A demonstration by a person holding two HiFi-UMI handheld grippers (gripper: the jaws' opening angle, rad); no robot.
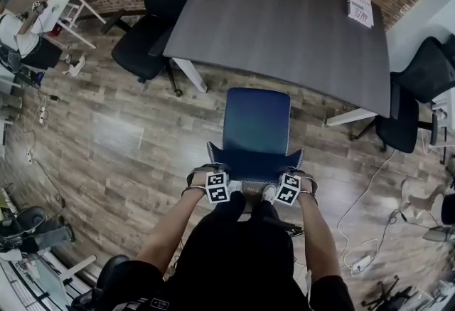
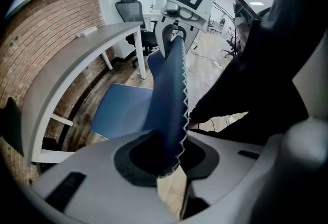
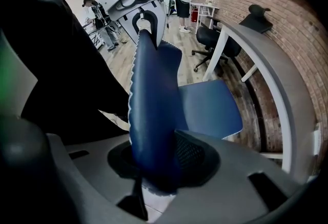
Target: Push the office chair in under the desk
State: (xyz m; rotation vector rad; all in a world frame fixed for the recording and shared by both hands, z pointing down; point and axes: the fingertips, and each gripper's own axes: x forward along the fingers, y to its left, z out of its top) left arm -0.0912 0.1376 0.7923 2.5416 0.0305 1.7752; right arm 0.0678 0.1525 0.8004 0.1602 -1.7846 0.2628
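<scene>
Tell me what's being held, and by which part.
The chair: the left hand-held gripper and the right hand-held gripper each clamp the top of its backrest.

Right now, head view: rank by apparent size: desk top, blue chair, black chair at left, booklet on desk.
1. desk top, clearly largest.
2. black chair and blue chair: look about alike; the blue one is nearer the camera, so unranked.
3. booklet, smallest.
</scene>
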